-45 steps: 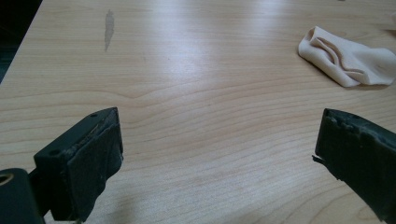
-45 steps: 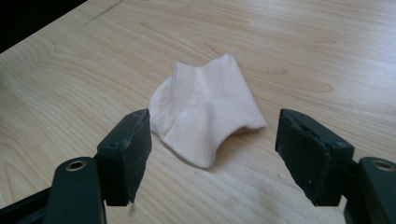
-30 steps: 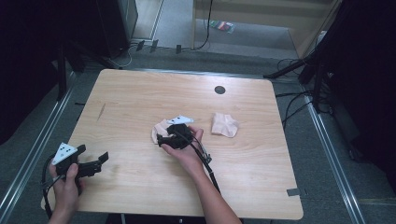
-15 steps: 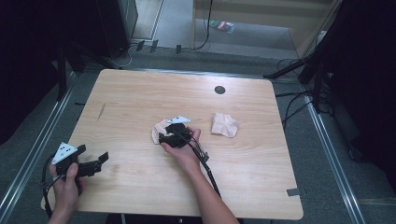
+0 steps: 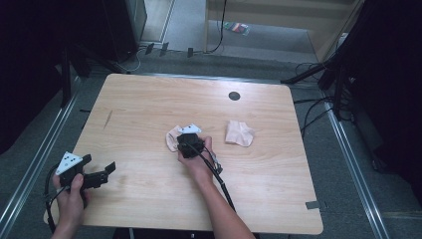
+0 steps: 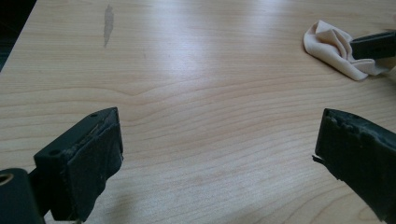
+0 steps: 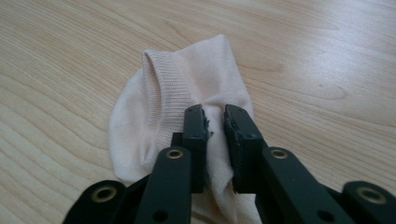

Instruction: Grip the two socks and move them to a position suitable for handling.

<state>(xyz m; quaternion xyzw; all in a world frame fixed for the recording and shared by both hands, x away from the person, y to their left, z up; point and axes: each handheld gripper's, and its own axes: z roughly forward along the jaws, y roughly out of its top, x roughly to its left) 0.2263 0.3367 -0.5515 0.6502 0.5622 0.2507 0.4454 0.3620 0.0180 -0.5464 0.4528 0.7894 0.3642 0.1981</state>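
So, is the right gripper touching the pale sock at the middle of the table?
Touching. In the right gripper view the right gripper has its jaws nearly closed on a pinched fold of the sock.

table: light wood | floor: grey | cables: right side | surroundings: dark

No readable text, labels, brands or numbers anywhere.

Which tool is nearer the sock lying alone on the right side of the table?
Right. The right tool is at mid-table, pinching the other sock, just left of the lone sock. The left tool hangs open at the table's near-left corner, much farther away.
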